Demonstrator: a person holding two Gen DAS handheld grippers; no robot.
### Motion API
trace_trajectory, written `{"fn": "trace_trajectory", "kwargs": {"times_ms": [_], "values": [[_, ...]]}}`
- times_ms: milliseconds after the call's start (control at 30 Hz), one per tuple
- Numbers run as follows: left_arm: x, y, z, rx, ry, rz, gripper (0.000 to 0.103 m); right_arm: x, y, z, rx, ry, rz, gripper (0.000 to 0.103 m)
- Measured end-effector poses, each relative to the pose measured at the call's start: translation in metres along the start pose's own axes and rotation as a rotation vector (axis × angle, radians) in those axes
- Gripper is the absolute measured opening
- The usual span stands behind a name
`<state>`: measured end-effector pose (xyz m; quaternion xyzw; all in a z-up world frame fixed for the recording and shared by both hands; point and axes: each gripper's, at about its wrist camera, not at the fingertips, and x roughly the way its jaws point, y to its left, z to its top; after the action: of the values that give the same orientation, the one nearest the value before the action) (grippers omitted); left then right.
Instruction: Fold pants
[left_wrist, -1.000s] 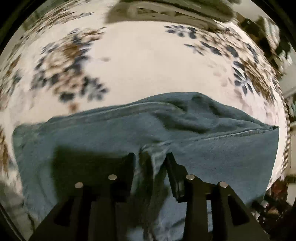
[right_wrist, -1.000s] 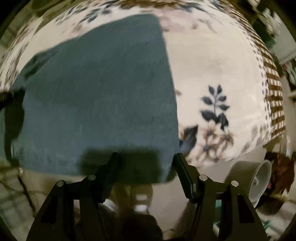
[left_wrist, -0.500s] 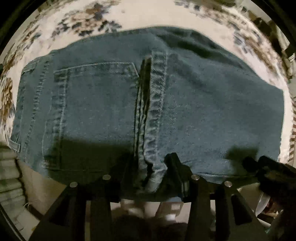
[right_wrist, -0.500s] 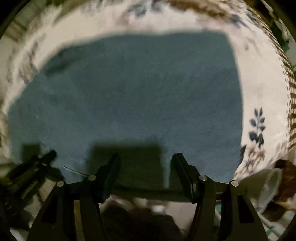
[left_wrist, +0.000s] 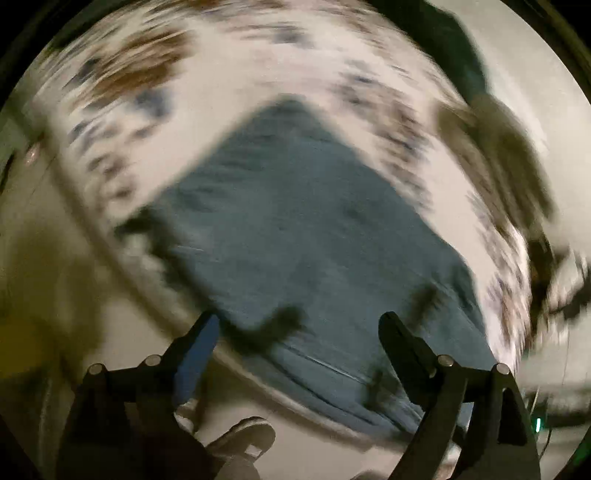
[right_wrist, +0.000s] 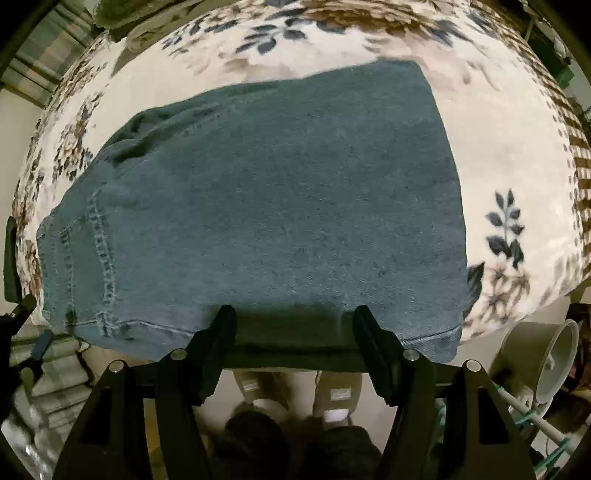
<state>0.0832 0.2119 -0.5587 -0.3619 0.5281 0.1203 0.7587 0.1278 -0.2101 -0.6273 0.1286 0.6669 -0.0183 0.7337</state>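
Jeans (right_wrist: 266, 206), folded into a wide block, lay on the flowered bed (right_wrist: 517, 155) with the long side running left-right, just ahead of the right claw (right_wrist: 293, 325), nearer than the left claw (left_wrist: 299, 332); both were opening, empty.

Domestic bedroom: a bed spread with a floral plush blanket (right_wrist: 517, 122), bare pale floor (right_wrist: 498, 362) beside it, a standing fan (right_wrist: 543, 358) and slippered feet (right_wrist: 332, 395) at its edge.

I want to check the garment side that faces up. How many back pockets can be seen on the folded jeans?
1: a stitched pocket at the left end of the jeans in the right wrist view. Another may be hidden in the fold.
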Motion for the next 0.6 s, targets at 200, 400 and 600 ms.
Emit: {"fn": "trace_trajectory", "kwargs": {"times_ms": [200,400,600], "values": [[0.042,0.051,0.030,-0.235,-0.075,-0.043,0.077,0.004,0.002,-0.014,0.016,0.022,-0.032,0.067],[0.030,0.037,0.035,-0.183,-0.180,-0.016,0.029,0.006,0.001,-0.012,0.042,0.006,-0.025,0.067],[-0.009,-0.027,0.027,0.065,-0.327,0.075,0.023,0.009,0.016,0.000,0.057,0.012,-0.076,0.072]]}}
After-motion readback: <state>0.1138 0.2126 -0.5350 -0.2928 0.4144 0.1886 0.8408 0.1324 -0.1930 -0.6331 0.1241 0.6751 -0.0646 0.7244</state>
